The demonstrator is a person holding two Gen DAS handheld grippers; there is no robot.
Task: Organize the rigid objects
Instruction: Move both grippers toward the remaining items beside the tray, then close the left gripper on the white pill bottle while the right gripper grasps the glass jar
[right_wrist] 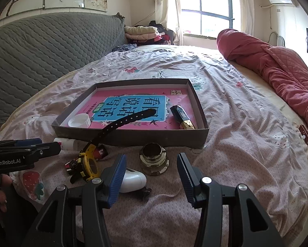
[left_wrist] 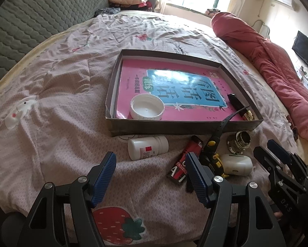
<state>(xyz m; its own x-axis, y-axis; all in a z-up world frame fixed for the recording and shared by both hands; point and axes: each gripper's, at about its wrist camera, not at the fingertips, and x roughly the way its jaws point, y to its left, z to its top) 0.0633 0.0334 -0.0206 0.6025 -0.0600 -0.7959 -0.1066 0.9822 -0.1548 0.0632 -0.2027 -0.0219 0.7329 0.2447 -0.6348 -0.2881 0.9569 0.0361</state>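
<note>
A grey cardboard tray (left_wrist: 170, 126) (right_wrist: 133, 136) lies on the bed and holds a pink book (left_wrist: 133, 74), a white lid (left_wrist: 146, 107) (right_wrist: 79, 121) and a black-and-gold lipstick (right_wrist: 181, 116). In front of it lie a white pill bottle (left_wrist: 147, 147), a red-black lighter (left_wrist: 184, 160), a yellow-black watch (right_wrist: 89, 162) whose strap rests on the tray wall, a glass jar (right_wrist: 154, 160) and a white case (left_wrist: 238, 164) (right_wrist: 132, 180). My left gripper (left_wrist: 149, 170) is open, just short of the bottle and lighter. My right gripper (right_wrist: 151, 173) is open, just short of the jar.
A rolled red quilt (right_wrist: 277, 61) lies along the bed's right side. A grey quilted headboard (right_wrist: 40, 47) stands at the left. A small brown object (right_wrist: 307, 140) lies at the bed's right edge. Folded clothes (right_wrist: 141, 32) sit by the window.
</note>
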